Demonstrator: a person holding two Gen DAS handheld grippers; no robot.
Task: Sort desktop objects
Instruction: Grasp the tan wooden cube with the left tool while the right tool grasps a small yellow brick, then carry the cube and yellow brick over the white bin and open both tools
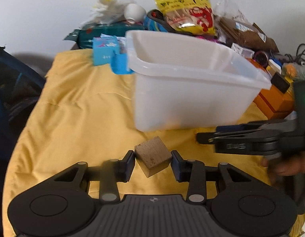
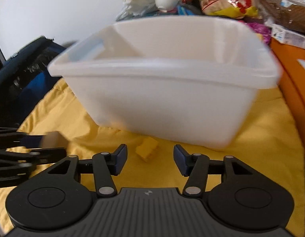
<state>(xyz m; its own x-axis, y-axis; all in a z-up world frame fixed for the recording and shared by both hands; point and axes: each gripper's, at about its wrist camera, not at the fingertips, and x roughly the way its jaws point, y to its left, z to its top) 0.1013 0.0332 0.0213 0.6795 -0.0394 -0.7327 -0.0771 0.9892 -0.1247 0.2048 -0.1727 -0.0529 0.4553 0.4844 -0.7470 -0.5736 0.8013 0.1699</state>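
Left gripper (image 1: 153, 163): fingers clamped on wooden cube (image 1: 153, 159), held corner-wise; slip risked.
Right gripper (image 2: 150, 158): fingers released; yellow block (image 2: 147, 150) could be nudged.

Soft, even daylight is filling both fisheye views, edges are bending and darkening at the corners, motion blur is smearing the white bin (image 2: 162, 98), and the snack bag (image 1: 187, 11) is glinting.

- The white bin (image 2: 168, 90) is blurring at its rim and hiding its own floor behind the near wall.
- The right gripper (image 1: 204, 138) is running off the picture's edge.
- The snack bag's (image 1: 186, 11) print is staying unreadable.
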